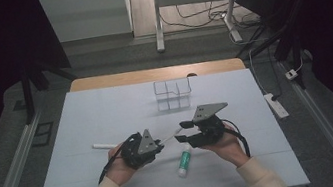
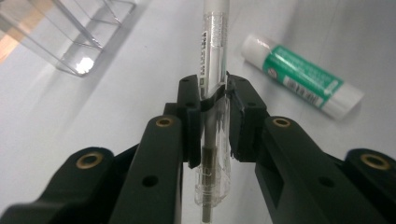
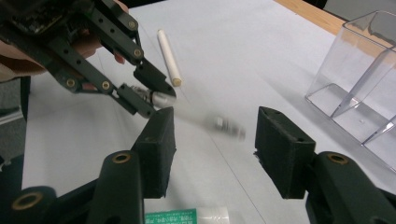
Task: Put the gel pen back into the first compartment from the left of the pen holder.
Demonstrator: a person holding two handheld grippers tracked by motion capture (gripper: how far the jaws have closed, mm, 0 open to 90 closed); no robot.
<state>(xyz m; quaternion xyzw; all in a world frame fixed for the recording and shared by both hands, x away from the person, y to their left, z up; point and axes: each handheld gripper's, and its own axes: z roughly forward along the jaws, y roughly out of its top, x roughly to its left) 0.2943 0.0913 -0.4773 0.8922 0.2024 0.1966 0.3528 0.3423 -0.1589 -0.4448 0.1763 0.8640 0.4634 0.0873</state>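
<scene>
The glue stick [image 1: 184, 163], green-labelled, lay nearest the person on the white table cover [image 1: 106, 108], and it serves here as the landmark. Just beyond it and to its left, the left gripper [image 1: 159, 147] was clamped tight on a clear-barrelled pen [image 2: 212, 93], its pads pressing the barrel from both sides, the pen reaching out toward the right gripper [image 1: 184, 132]. That gripper, just beyond the glue stick on its right side, had its jaws standing apart, the blurred free end of the pen lying between them without either pad touching it. Farther left of the glue stick, past the left gripper, a white pen cap [image 1: 103, 145] rested on the cover. Well beyond the glue stick stood a clear plastic organizer [image 1: 172, 94] with compartments. The step in hand looked like a handover or capping of the pen. The next move probably called for the right gripper either to fetch the cap or to take the pen's end squarely, while the left kept its hold steady.
</scene>
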